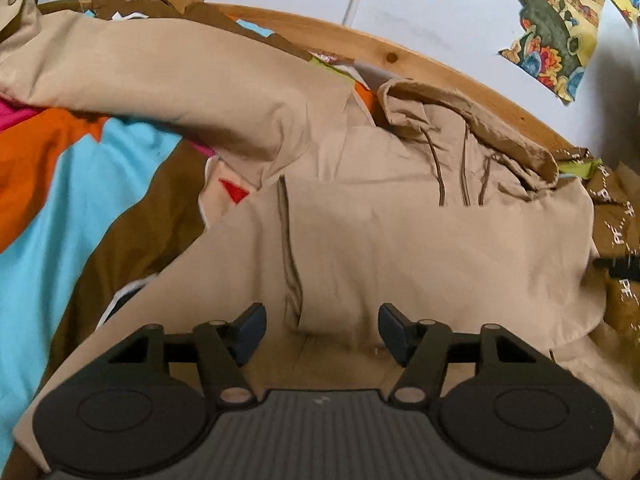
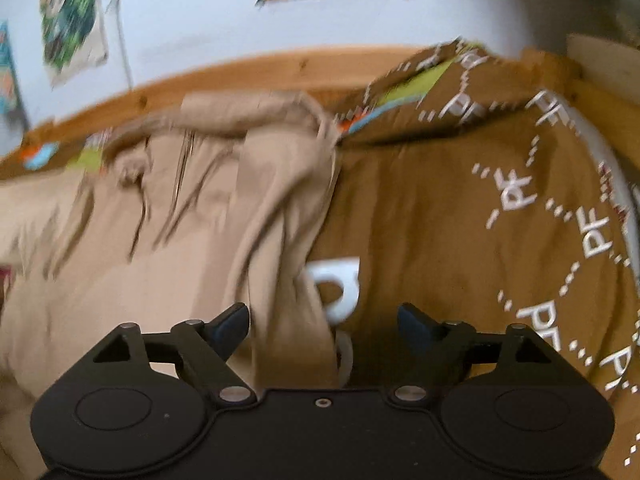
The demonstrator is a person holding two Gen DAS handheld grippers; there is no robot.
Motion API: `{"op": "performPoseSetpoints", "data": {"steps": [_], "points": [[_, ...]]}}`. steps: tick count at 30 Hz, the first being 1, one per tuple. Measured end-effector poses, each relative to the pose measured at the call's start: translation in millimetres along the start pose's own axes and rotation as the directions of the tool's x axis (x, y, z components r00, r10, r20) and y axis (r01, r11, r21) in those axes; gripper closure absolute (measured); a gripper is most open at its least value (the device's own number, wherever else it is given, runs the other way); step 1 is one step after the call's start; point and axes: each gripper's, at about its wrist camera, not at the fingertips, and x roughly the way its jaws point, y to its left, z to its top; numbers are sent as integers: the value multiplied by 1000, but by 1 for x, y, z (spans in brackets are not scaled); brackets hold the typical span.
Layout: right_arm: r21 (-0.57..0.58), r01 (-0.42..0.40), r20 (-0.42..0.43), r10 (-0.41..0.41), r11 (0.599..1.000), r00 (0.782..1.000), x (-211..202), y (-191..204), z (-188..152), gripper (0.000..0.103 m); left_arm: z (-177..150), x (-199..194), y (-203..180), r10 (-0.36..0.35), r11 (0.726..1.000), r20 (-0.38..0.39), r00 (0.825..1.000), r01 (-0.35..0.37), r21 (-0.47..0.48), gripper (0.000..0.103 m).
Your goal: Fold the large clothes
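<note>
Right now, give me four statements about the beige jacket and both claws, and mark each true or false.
1. The left claw stands open over the beige hooded fabric jacket. True.
2. The right claw is clamped shut on a sleeve. False: it is open, gripping nothing.
3. The jacket lies on a plain white sheet. False: it lies on a brown patterned bedcover with white lettering.
4. A wooden bed rail runs behind the jacket. True.

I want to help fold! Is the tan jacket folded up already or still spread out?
Mostly spread out. The tan jacket lies flat on the bedcover, one sleeve stretched sideways.
</note>
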Motion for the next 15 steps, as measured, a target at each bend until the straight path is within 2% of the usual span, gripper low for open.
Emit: {"op": "performPoseSetpoints", "data": {"steps": [3,4,5,6,7,10,12,13,14,15], "points": [[-81,23,6,-23,996,1000,12,12,-4,29,11,20,-10,25,999,24,999,-26,43,45],[-94,25,18,-24,995,1000,15,15,-3,45,13,25,-14,42,998,21,999,-43,56,52],[-97,31,19,-29,995,999,19,17,0,76,14,32,-17,51,996,11,999,-51,68,69],[-93,51,16,-50,994,999,21,19,2,95,14,40,-20,62,995,-6,998,-61,82,80],[-79,99,45,-96,992,994,18,19,4,99,13,46,-23,72,993,-29,997,-69,95,89],[-9,144,123,-142,990,982,1,5,8,100,9,66,-37,82,987,-99,992,-67,148,91],[-17,187,54,-186,982,981,13,-4,4,97,3,73,-50,104,974,-87,991,-84,212,91],[-44,212,-2,-212,976,977,22,-7,1,88,2,75,-55,122,967,-83,989,-100,234,91],[-49,225,-2,-225,973,974,23,-9,-2,76,1,75,-57,130,965,-82,988,-107,239,91],[-29,228,31,-227,973,973,16,-11,-3,72,2,74,-57,132,966,-85,988,-109,236,91]]}}
